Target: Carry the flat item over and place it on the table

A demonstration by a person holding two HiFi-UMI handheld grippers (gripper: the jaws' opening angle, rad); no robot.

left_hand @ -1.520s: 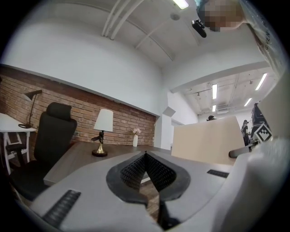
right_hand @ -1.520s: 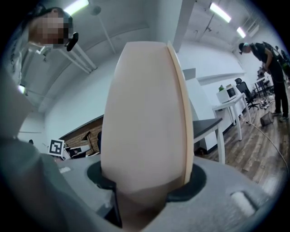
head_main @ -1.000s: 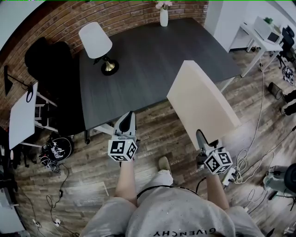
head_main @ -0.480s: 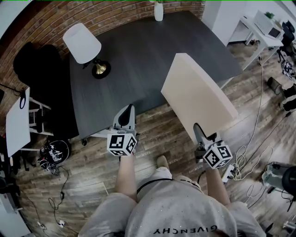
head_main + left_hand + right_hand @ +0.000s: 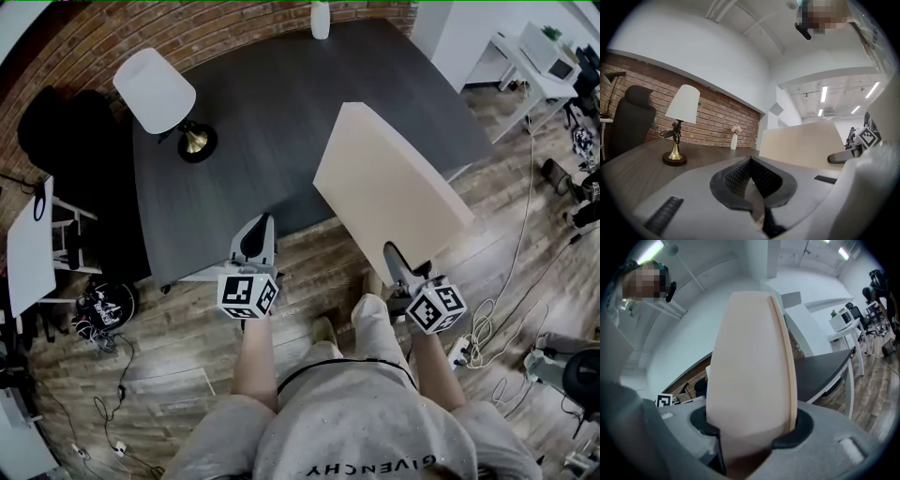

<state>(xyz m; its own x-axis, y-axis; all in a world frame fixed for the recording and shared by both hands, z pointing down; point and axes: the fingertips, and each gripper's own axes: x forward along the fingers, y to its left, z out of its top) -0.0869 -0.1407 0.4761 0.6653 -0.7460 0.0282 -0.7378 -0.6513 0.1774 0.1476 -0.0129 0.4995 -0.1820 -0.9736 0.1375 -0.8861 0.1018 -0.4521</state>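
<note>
A thick beige flat slab (image 5: pixel 389 191) (image 5: pixel 750 376) stands tilted in the air, its near corner clamped in my right gripper (image 5: pixel 401 265) (image 5: pixel 750 437), which is shut on it. The slab's far part overlaps the near right edge of the dark table (image 5: pixel 272 112) in the head view. It also shows at the right of the left gripper view as a pale panel (image 5: pixel 804 140). My left gripper (image 5: pixel 255 240) (image 5: pixel 752 180) is shut with nothing in it, held over the table's near edge, left of the slab.
A white-shaded lamp (image 5: pixel 159 94) on a brass base (image 5: pixel 195 142) stands at the table's left. A white vase (image 5: pixel 320 19) is at its far edge. A black chair (image 5: pixel 66 141) is at the left, white desks (image 5: pixel 534 75) at the right, cables (image 5: pixel 497 309) on the wooden floor.
The table has drawn closer beneath both grippers. The slab now reaches farther over the table's near right edge. My right leg has stepped forward.
</note>
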